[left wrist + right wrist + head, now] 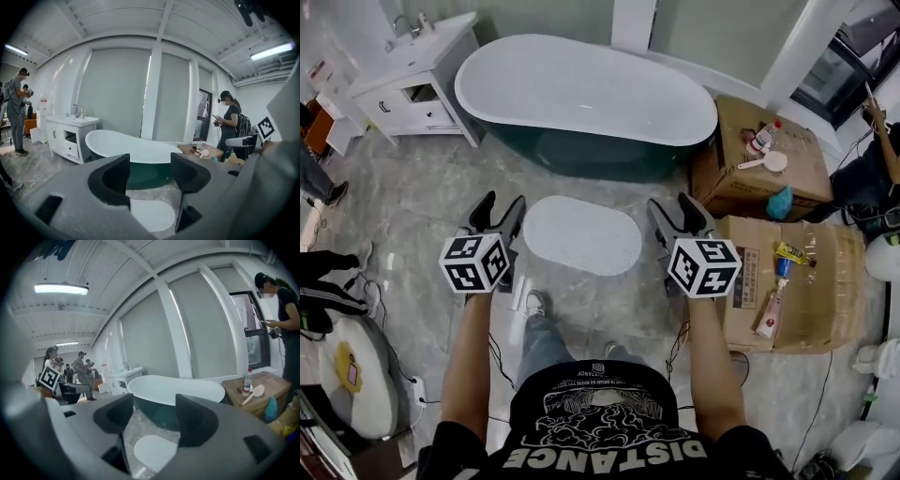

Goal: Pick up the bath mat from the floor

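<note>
Parts of the bath mat (151, 214) are cut off in both gripper views: each gripper's own grey body covers the mat's near edge, so only a pale, dotted oval patch shows low in the gap between the jaws. In the right gripper view the mat (154, 451) is cropped the same way. The head view shows it nearly whole; there the bath mat (582, 234) lies flat on the marbled floor (422, 197), just in front of the near side of the bathtub (581, 94), and its two ends reach close to the grippers' tips. Whether either tip touches the mat cannot be told from above. The person's legs are mostly hidden under the torso, with one shoe (534, 303) showing. People at the picture's edges are cut off.

The left gripper (501, 202) is held off the mat's left end, its marker cube (474, 262) facing up. Its fingers (112, 180) stand apart at a middling width, with nothing between them but the far tub and floor. The right gripper (673, 204) is at the mat's right end, beside the cardboard boxes (750, 169). Its fingers (115, 420) are likewise parted and hold nothing.
</note>
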{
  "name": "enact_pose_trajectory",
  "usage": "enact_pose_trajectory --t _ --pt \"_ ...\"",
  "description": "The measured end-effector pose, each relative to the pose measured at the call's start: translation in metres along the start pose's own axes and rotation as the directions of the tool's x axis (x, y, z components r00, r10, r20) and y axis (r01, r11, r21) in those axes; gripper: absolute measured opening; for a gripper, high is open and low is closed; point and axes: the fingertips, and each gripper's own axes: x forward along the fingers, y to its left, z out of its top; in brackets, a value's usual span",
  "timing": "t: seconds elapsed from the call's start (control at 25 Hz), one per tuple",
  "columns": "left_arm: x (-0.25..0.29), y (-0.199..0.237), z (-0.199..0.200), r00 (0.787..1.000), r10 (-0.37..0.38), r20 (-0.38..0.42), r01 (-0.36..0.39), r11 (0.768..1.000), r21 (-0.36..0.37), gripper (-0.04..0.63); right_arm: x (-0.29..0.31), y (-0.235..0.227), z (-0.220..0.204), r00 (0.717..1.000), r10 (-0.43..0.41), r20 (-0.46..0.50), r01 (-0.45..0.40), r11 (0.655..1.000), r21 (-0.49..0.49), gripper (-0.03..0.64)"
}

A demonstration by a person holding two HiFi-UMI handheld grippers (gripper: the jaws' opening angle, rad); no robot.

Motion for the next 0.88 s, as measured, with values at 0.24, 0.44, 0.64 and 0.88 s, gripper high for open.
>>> enact_pose_trajectory --t 0.24,0.44,0.64,0.88 --pt "0.051 0.065 0.029 0.993 -0.116 -0.032 0.118 0.992 0.038 0.281 0.050 0.026 0.020 0.993 -0.116 0.020 0.115 0.992 0.047 0.284" --pt "0.088 0.111 0.053 0.976 -0.212 -0.053 0.215 0.975 0.062 0.281 0.084 0.049 0.032 0.974 -0.223 0.022 0.221 0.972 0.076 0.284" --pt "0.116 0.135 0.061 0.953 -0.295 -0.071 0.300 0.951 0.073 0.281 0.095 0.060 0.037 0.947 -0.320 0.024 0.316 0.944 0.095 0.285" --pt "0.138 0.139 0.057 0.934 -0.346 -0.088 0.352 0.933 0.069 0.281 0.093 0.056 0.029 0.922 -0.387 0.004 0.385 0.917 0.102 0.285"
